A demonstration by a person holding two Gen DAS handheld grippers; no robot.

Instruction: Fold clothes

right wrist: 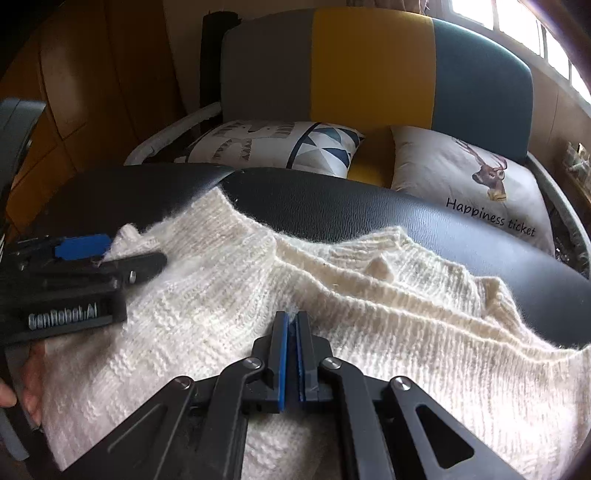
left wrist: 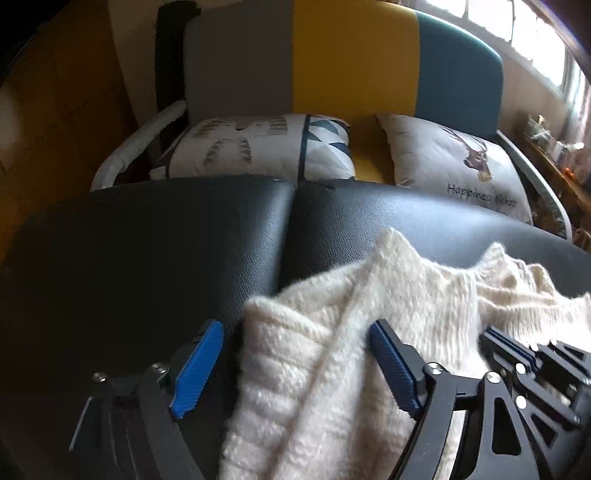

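Observation:
A cream knitted sweater [right wrist: 229, 295] lies bunched on a black leather surface [right wrist: 332, 206]. My right gripper [right wrist: 292, 325] is shut on a fold of the sweater near its middle. My left gripper [left wrist: 295, 343] is open, its blue pads on either side of a sweater edge [left wrist: 295, 369] without pinching it. The left gripper also shows in the right wrist view [right wrist: 92, 254], lying at the sweater's left edge. The right gripper shows at the right of the left wrist view [left wrist: 517, 350].
Behind the black surface stands a grey, yellow and teal sofa [left wrist: 351, 55] with a patterned pillow [left wrist: 258, 147] and a deer pillow [left wrist: 461, 166]. A window [left wrist: 535, 33] is at the far right. A hand [right wrist: 29, 376] holds the left gripper.

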